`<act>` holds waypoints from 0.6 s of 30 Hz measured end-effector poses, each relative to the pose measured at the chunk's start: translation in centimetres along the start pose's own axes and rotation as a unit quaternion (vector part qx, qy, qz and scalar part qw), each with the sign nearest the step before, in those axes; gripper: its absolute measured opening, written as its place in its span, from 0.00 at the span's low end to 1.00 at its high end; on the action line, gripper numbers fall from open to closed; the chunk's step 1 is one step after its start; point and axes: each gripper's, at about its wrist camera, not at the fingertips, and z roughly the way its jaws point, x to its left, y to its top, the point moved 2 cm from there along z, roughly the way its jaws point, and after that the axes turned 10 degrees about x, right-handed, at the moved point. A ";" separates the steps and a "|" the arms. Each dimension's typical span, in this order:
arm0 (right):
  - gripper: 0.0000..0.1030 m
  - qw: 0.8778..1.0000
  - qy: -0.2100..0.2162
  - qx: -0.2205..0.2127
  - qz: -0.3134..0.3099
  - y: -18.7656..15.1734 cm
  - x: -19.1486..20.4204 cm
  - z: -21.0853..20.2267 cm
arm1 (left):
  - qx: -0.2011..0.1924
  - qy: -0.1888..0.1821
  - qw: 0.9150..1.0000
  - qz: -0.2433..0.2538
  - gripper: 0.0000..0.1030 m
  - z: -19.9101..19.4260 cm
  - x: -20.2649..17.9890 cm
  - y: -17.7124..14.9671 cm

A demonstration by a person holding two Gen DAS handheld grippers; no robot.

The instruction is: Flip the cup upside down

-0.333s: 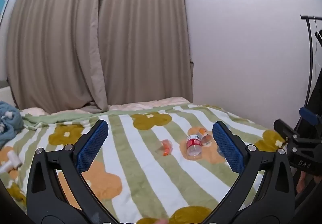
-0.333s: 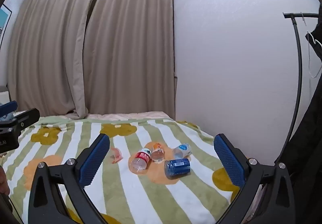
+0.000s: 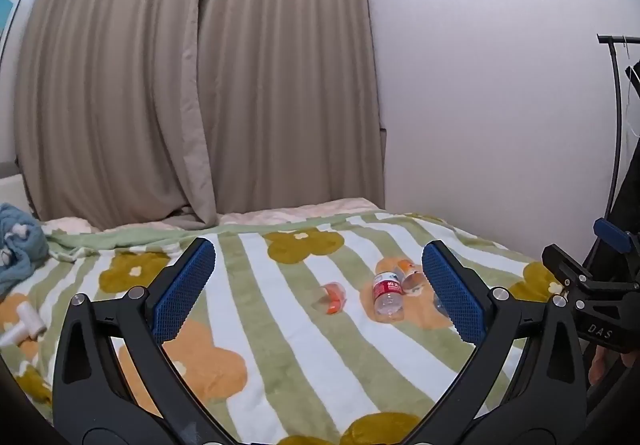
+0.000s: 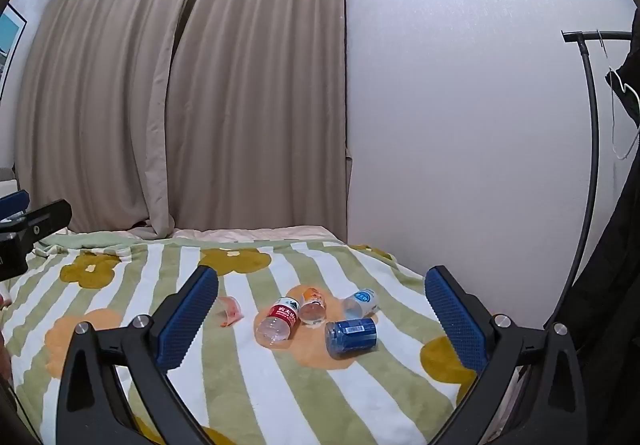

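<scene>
Barely anything has moved: both claws hover wide open, empty. Left claw [image 3: 318, 295] frames the cup [image 3: 333, 297], lying tipped on the bed [image 3: 280, 365] ahead; right claw [image 4: 322, 323] faces 4 bottles. Flipping hasn't started, I'd say.

Both wrist views face the bed [image 3: 280, 325], seemingly far, sharing bottles [image 4: 278, 319]

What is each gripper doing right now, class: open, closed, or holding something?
Left gripper: open, holding nothing, above the blanket.
Right gripper: open, holding nothing; the cup lies untouched on the blanket.
</scene>
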 end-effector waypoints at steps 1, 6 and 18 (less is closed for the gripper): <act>1.00 1.000 0.001 0.001 0.001 0.0 -0.1 0.1 | 0.001 0.000 1.000 0.001 1.00 -0.1 0.0 0.1; 1.00 1.000 -0.004 0.008 0.011 -0.6 -0.9 0.5 | 0.002 -0.006 1.000 0.001 1.00 0.0 0.0 -0.4; 1.00 1.000 -0.007 0.014 0.022 -0.4 -1.5 0.8 | 0.003 -0.020 1.000 0.002 1.00 0.3 0.1 -0.4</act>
